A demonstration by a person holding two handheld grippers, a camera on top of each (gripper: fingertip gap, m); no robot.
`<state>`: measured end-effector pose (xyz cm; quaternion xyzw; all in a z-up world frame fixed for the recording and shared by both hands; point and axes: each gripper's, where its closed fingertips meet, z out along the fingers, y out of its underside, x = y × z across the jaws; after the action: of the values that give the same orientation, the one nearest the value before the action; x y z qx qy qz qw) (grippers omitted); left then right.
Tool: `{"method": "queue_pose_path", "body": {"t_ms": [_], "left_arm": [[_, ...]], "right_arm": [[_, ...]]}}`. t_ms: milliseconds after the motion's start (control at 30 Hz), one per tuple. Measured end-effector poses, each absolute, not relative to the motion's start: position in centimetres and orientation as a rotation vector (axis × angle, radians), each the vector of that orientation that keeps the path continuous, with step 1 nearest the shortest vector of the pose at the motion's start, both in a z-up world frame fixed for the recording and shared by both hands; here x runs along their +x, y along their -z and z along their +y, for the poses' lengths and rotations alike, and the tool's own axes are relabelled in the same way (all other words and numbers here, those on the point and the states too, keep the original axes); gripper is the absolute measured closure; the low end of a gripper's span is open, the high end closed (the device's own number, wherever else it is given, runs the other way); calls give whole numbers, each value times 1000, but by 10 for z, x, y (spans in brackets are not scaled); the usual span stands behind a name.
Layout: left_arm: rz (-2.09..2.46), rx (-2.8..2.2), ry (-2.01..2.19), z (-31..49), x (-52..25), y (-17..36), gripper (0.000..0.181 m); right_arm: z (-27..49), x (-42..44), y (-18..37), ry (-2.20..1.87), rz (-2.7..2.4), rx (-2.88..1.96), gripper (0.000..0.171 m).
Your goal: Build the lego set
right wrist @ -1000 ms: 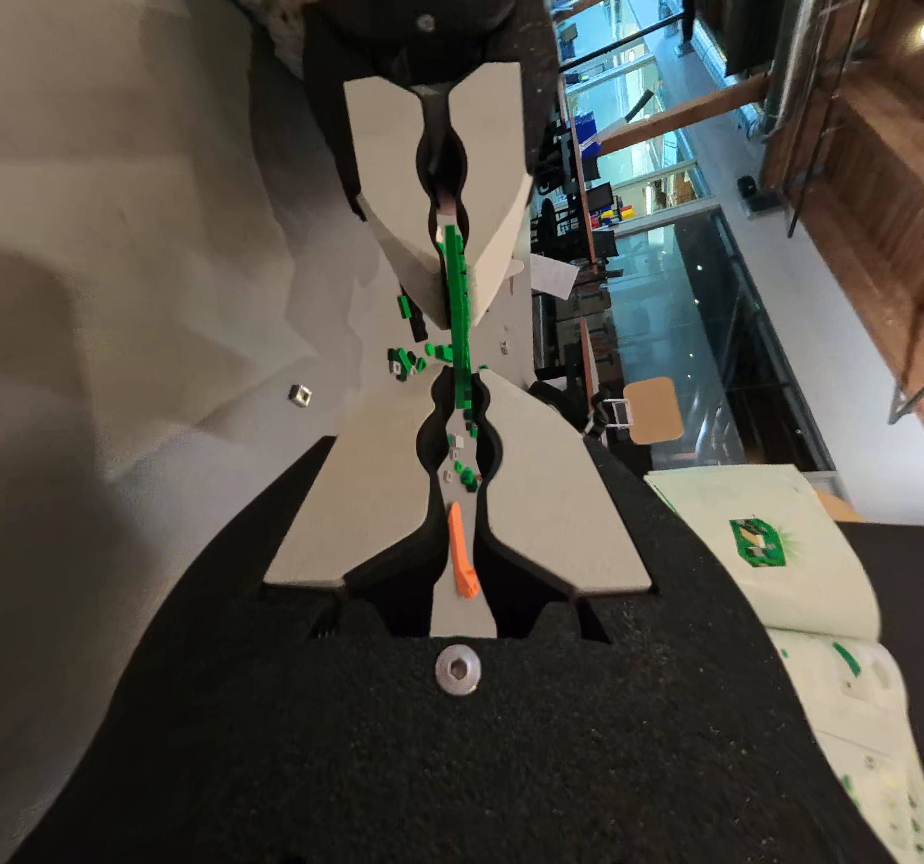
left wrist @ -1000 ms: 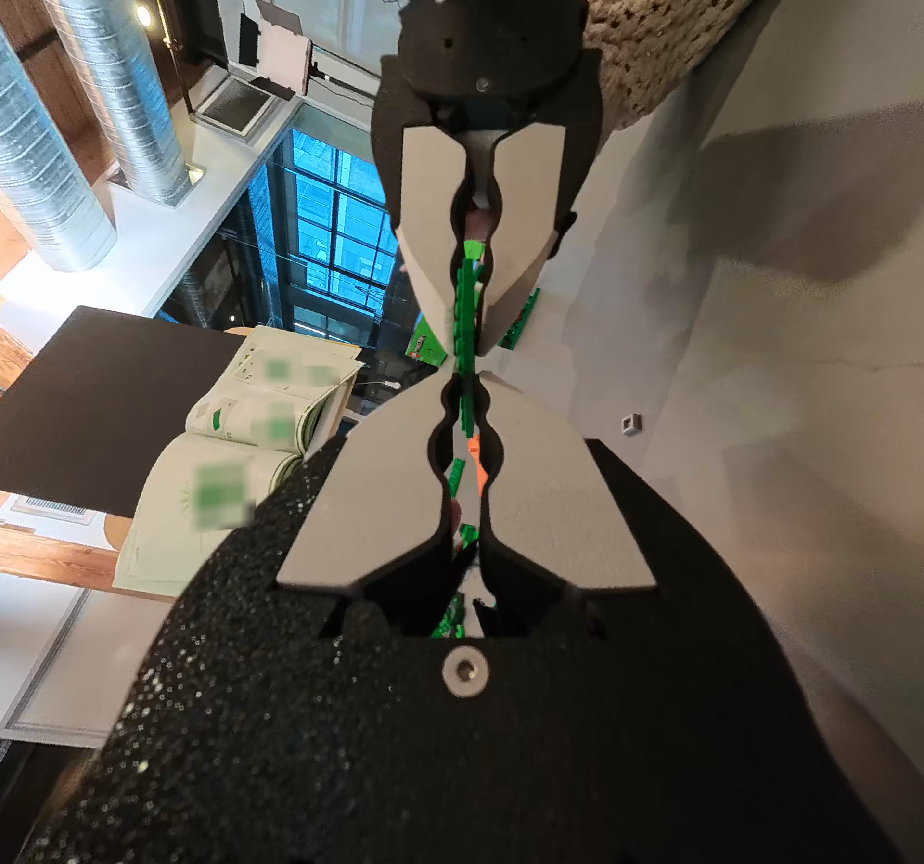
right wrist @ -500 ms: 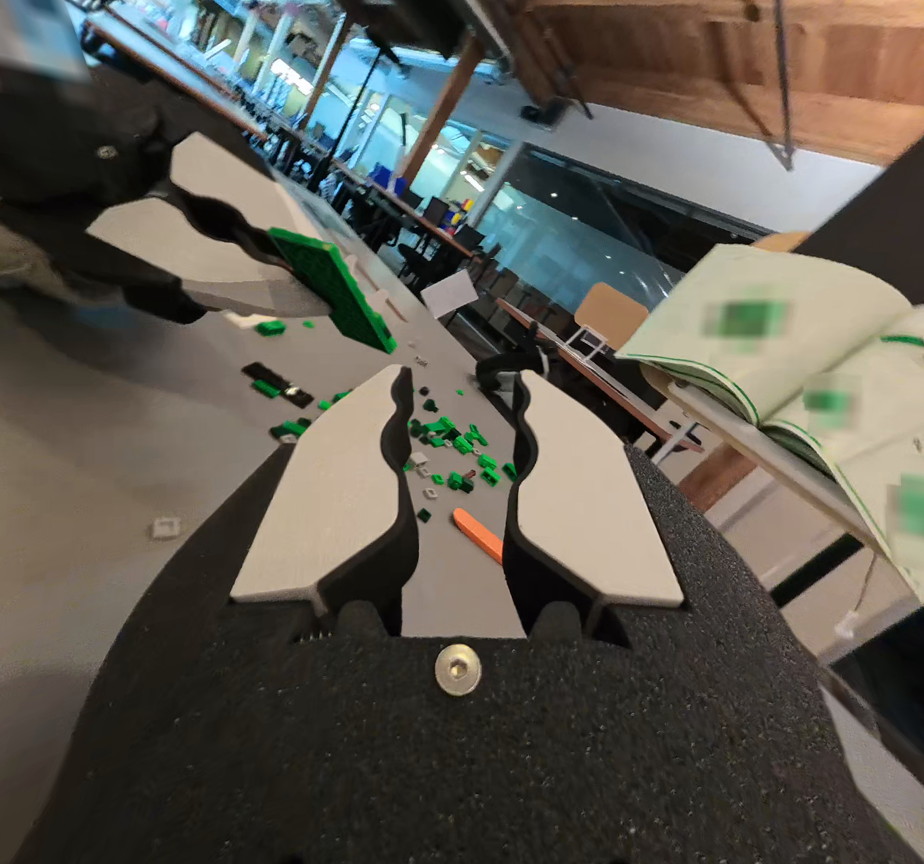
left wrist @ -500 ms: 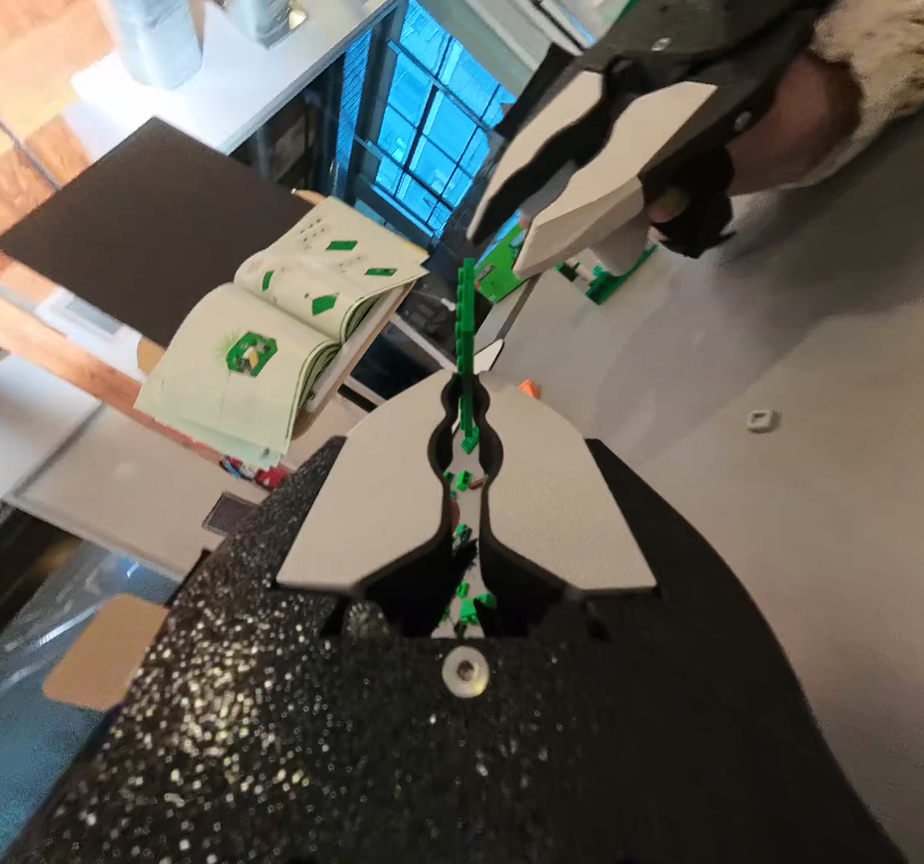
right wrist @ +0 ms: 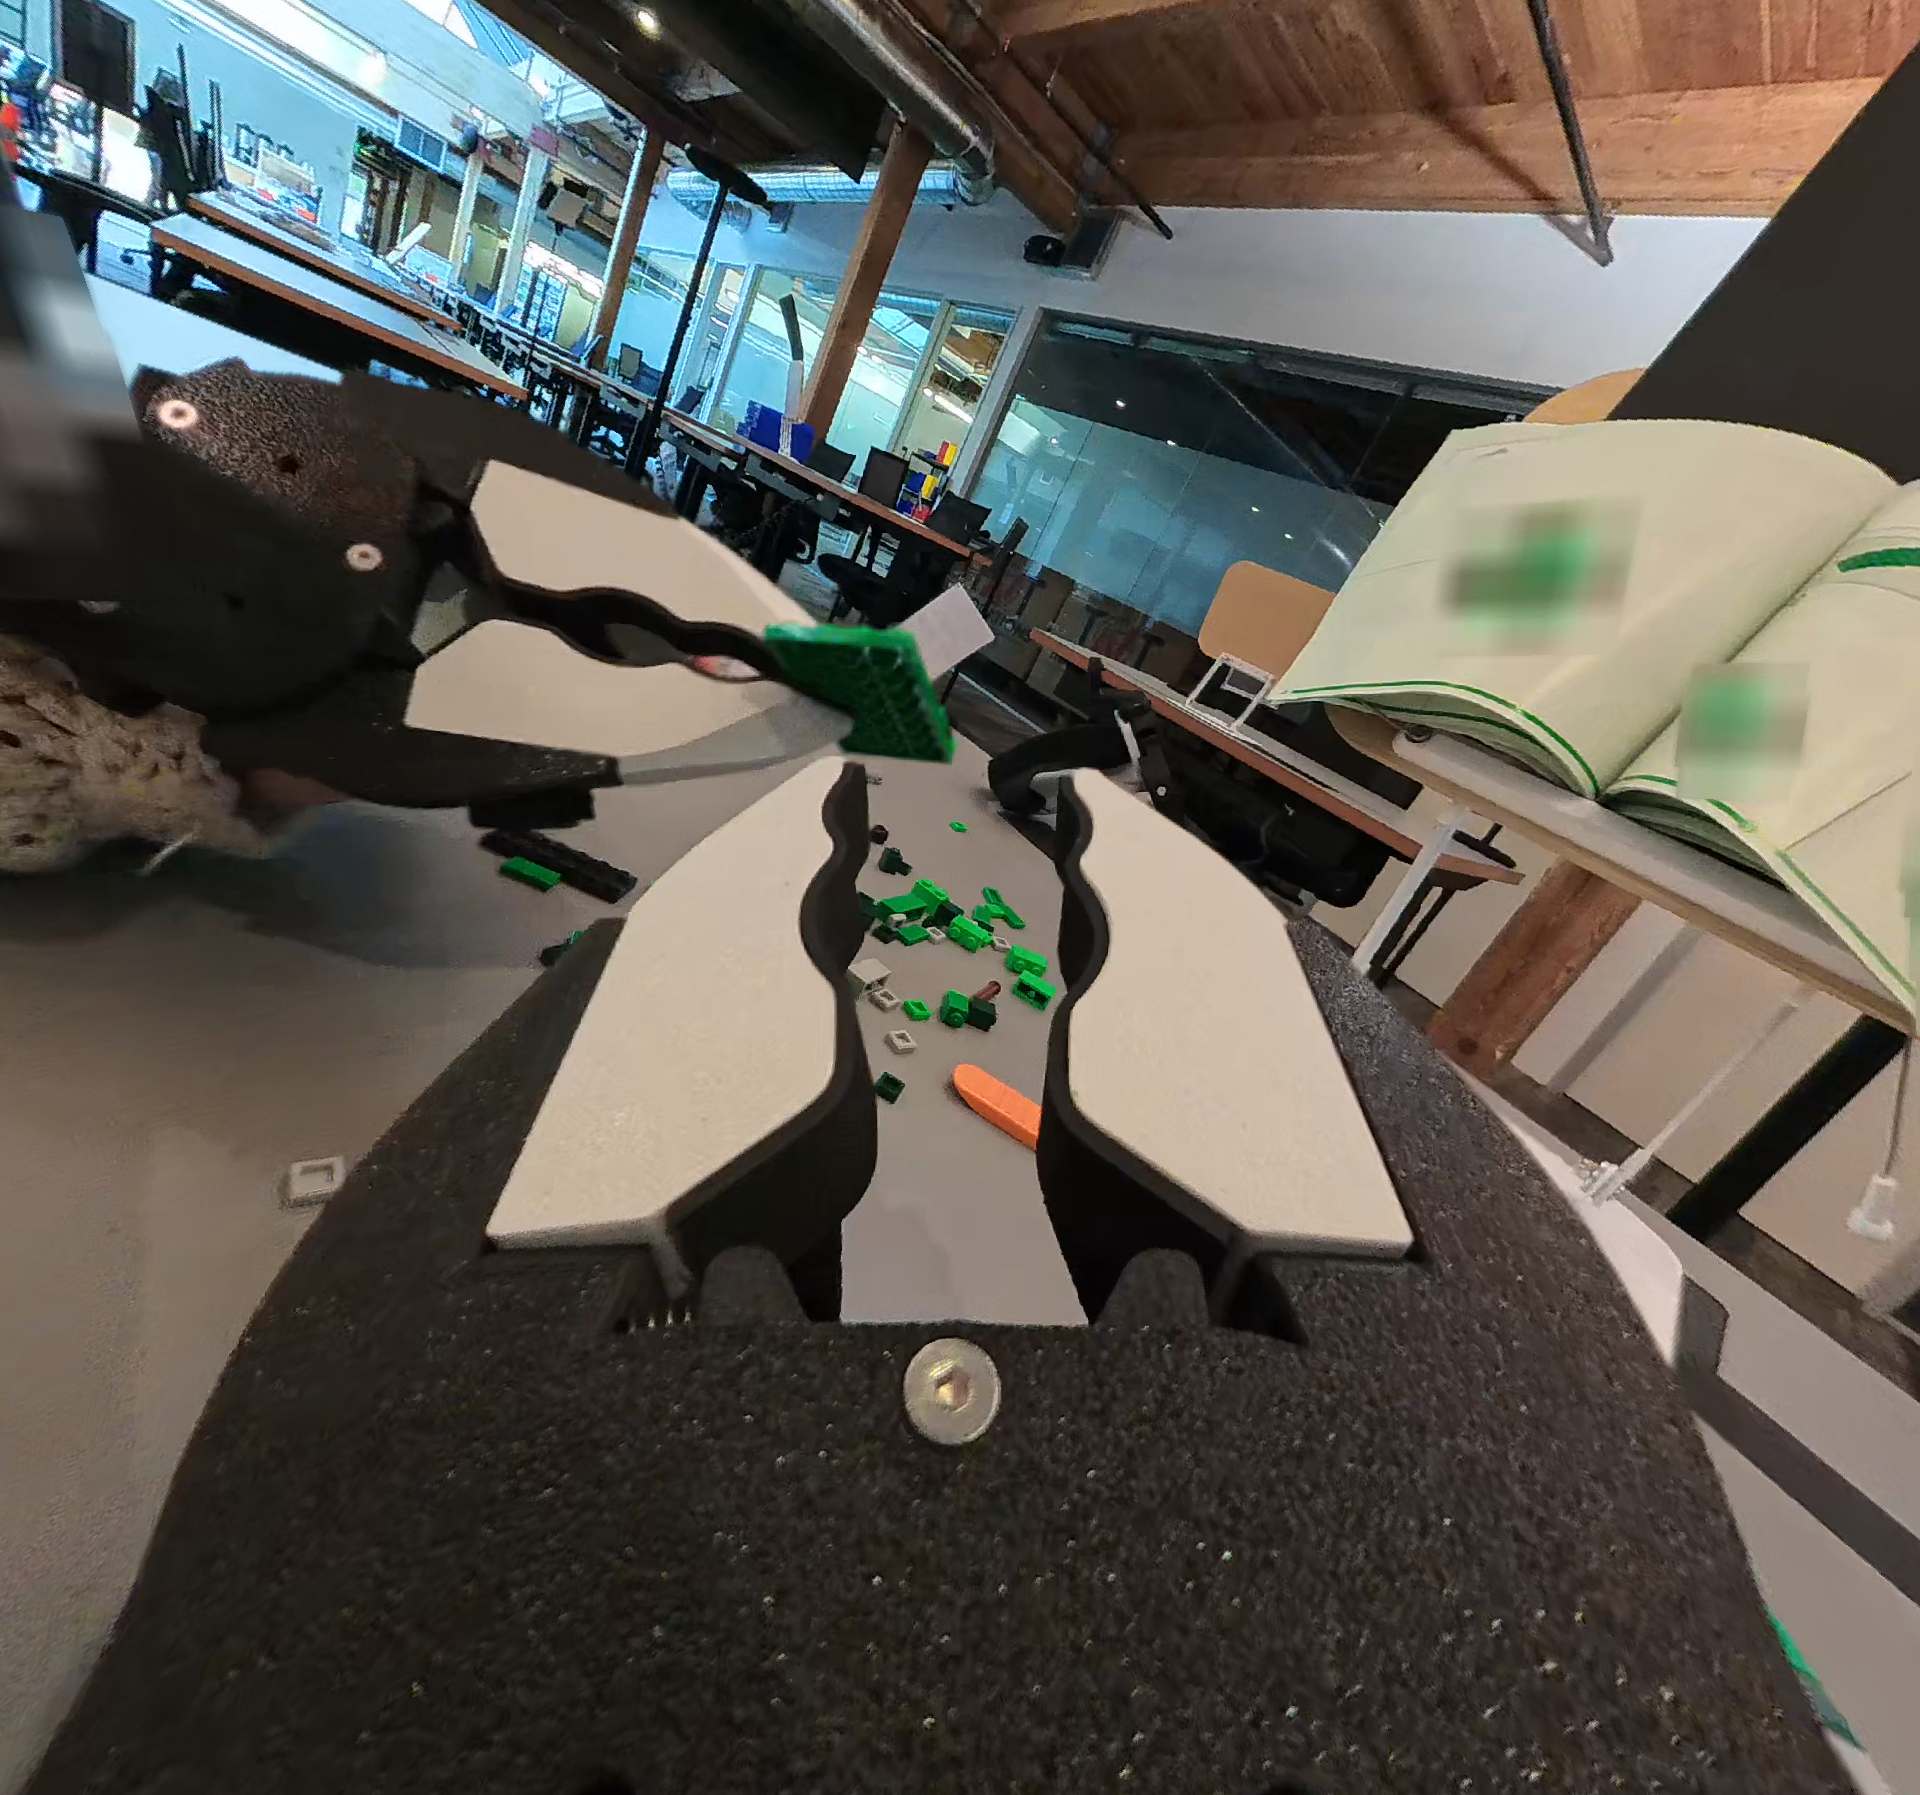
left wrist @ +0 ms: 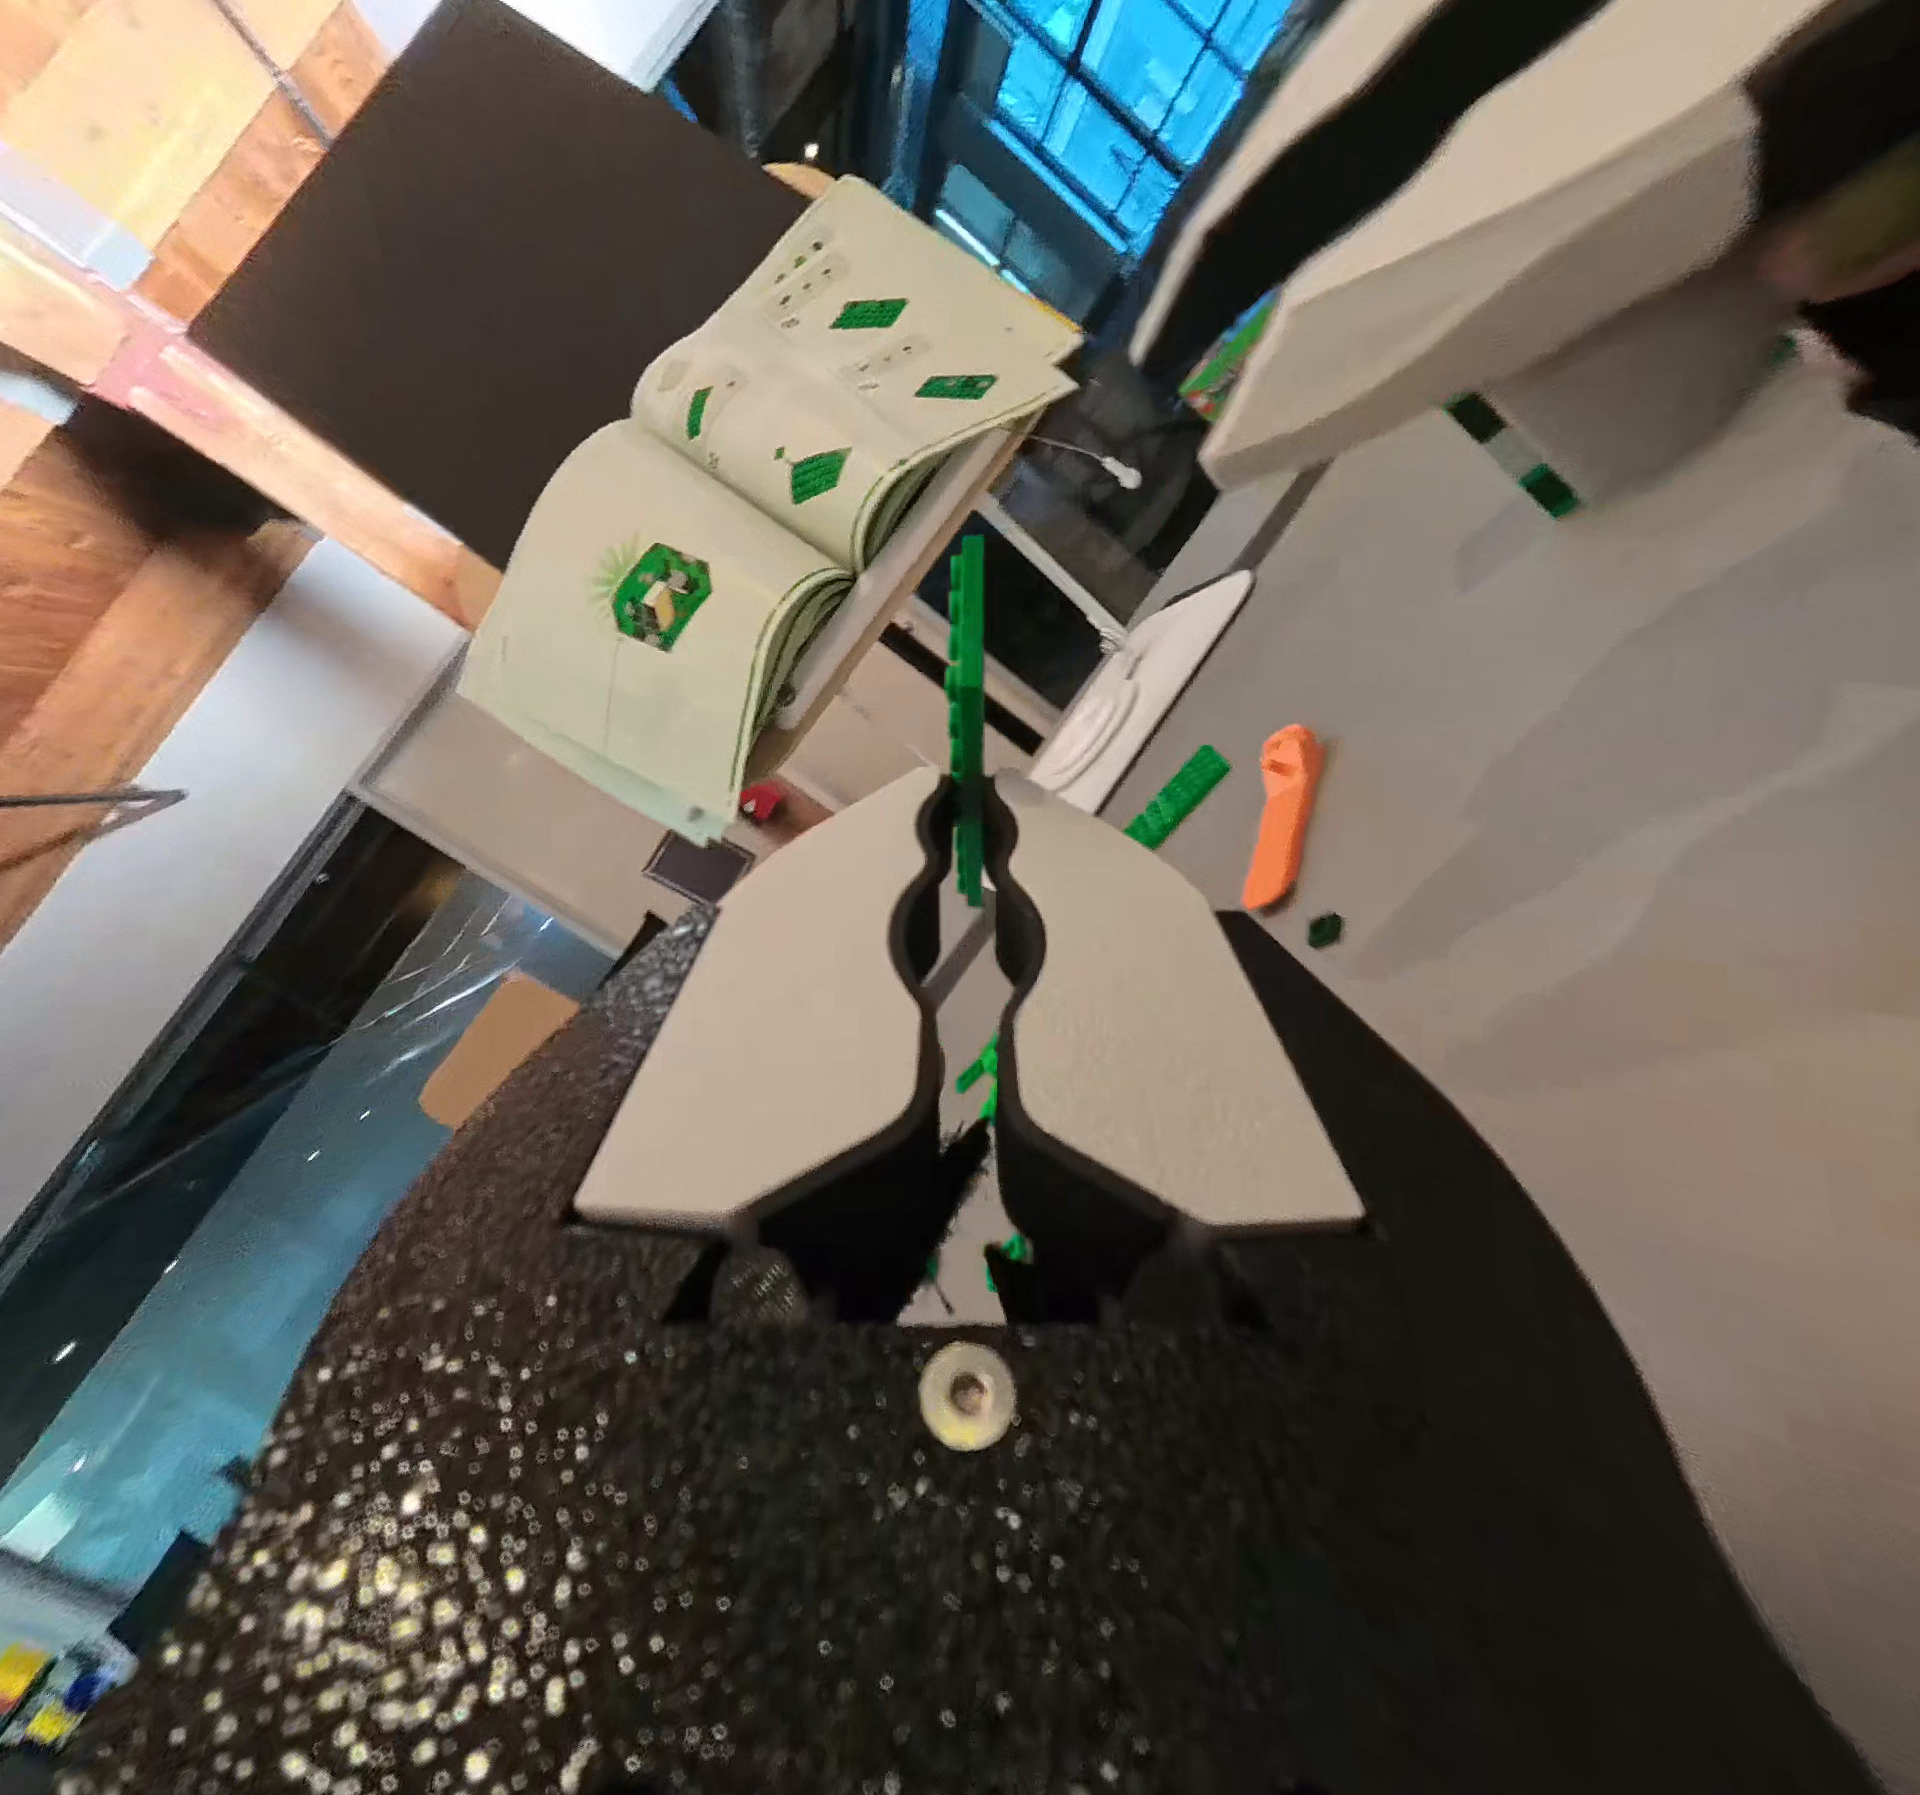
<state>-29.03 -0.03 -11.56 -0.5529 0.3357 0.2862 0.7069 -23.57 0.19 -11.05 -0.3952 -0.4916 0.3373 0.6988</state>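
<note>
Two grippers [right wrist: 956, 789] [left wrist: 971, 789] — one green plate [right wrist: 862, 691], one orange tool [right wrist: 997, 1101], one booklet [right wrist: 1621, 623].

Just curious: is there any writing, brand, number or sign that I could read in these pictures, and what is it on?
Open instruction booklet: only drawings of green pieces and tiny marks, too small to read; patches cover its pages in the right wrist view.
Green plate held in the left gripper: no writing shows.
Orange tool on the table: no writing shows.
Nothing else here is legible.
</note>
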Motion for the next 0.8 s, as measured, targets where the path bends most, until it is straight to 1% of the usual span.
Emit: {"method": "queue_pose_path", "body": {"t_ms": [100, 200, 400, 800], "left_arm": [[695, -1210, -633, 4, -291, 105, 177], [699, -1226, -562, 7, -286, 108, 177], [898, -1145, -560, -11, -275, 121, 177], [1002, -1115, -736, -22, -316, 130, 177]], "right_arm": [[7, -233, 109, -777, -1066, -907, 139], [12, -231, 107, -815, -1034, -938, 142], [18, -228, 107, -856, -1004, -982, 144], [19, -229, 111, -838, -1021, -1004, 149]]}}
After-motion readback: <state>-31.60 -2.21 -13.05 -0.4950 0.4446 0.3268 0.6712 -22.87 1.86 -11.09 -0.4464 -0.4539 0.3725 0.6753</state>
